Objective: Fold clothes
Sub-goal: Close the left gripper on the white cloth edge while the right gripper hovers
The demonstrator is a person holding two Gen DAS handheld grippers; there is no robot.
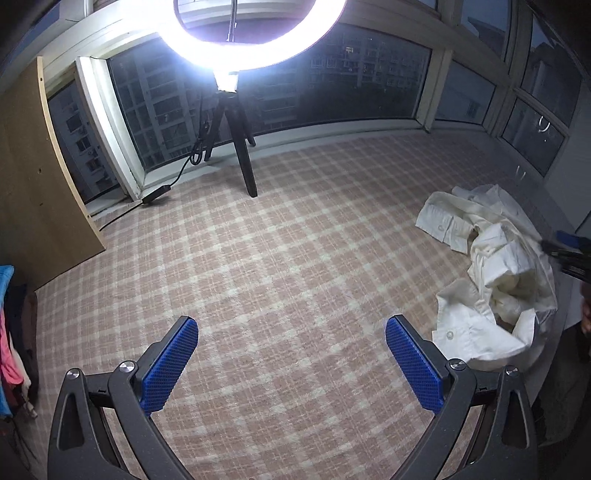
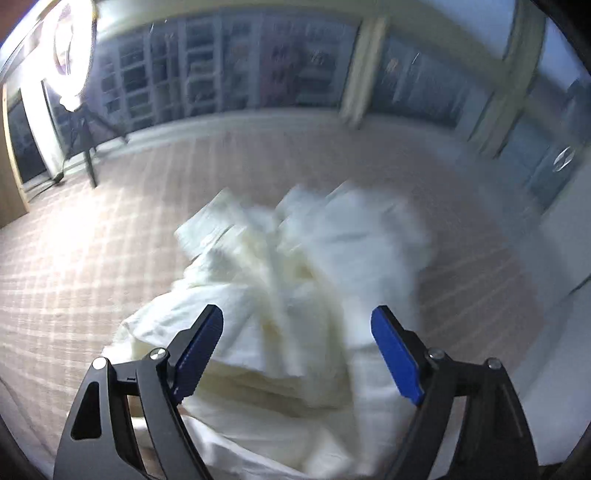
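Observation:
A crumpled white shirt (image 1: 495, 280) lies in a heap on the pink checked bedcover (image 1: 277, 258), at the right of the left wrist view. My left gripper (image 1: 291, 328) is open over bare cover, left of the shirt, with nothing between its blue pads. The right gripper's tip (image 1: 569, 251) shows at the shirt's far right edge. In the blurred right wrist view the same shirt (image 2: 295, 266) fills the middle, and my right gripper (image 2: 297, 319) stands open just above it, holding nothing.
A ring light (image 1: 258, 33) on a black tripod (image 1: 240, 140) stands at the back by the dark windows, its cable (image 1: 162, 188) trailing left. A wooden panel (image 1: 33, 177) rises at the left. Coloured clothes (image 1: 11, 339) hang at the left edge.

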